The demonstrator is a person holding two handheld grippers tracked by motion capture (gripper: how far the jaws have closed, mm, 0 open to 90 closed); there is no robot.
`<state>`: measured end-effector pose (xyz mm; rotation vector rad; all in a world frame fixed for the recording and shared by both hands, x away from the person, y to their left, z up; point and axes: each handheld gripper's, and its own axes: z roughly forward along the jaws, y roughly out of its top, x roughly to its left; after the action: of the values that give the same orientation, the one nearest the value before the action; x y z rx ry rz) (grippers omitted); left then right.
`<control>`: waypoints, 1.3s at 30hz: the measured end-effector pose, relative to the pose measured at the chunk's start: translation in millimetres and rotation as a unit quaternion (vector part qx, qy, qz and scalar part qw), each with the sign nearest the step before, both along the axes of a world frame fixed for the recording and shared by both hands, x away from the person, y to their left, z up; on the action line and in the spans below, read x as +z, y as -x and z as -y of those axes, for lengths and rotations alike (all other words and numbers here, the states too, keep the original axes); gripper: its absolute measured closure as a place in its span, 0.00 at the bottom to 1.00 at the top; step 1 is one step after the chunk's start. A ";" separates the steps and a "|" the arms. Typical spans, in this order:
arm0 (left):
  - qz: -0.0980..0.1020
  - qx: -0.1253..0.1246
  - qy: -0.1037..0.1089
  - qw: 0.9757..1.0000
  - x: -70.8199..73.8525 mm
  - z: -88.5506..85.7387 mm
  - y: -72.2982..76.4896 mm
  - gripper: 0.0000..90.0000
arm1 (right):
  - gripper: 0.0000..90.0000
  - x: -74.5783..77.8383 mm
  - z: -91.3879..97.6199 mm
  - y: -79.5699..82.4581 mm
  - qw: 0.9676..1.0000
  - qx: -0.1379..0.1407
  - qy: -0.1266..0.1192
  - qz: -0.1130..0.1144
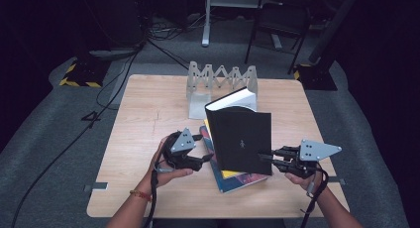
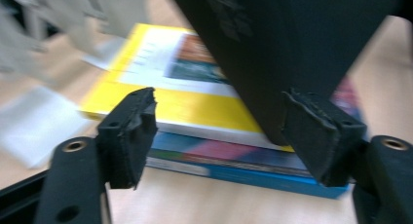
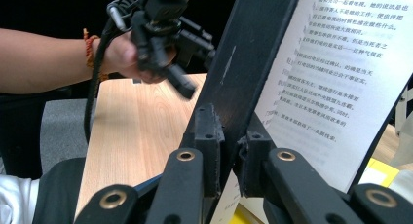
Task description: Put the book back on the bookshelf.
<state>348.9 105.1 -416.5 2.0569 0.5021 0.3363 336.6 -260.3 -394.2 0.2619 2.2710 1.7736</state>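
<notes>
A black hardcover book stands tilted up over the table, its printed pages fanned open behind the cover. My right gripper is shut on the cover's lower right edge, which is pinched between its pads. My left gripper hangs open at the book's lower left. The book's bottom corner reaches down near its right jaw, and neither pad presses on it. Under the black book lie a yellow book and a blue book, stacked flat.
A white zigzag book rack stands at the far middle of the wooden table. The flat stack lies near the front edge. Chairs, cables and stands fill the dark floor beyond the table.
</notes>
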 end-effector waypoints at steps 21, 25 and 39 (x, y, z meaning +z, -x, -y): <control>-0.004 -0.013 0.048 0.999 -10.4 49.3 -1.7 0.24 | 0.90 -5.4 5.9 4.4 1.000 0.004 0.014 0.002; 0.007 -0.009 0.064 0.998 -2.5 48.8 -3.9 0.23 | 0.89 -7.6 8.1 2.8 1.000 0.001 0.016 -0.004; 0.016 -0.018 0.084 0.996 9.7 46.3 -2.4 0.39 | 0.72 -17.0 8.8 -6.4 0.996 -0.070 0.062 -0.009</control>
<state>351.3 58.8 -406.8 1.8930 0.4578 0.2950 342.9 -269.1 -411.2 0.4043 2.3030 1.5623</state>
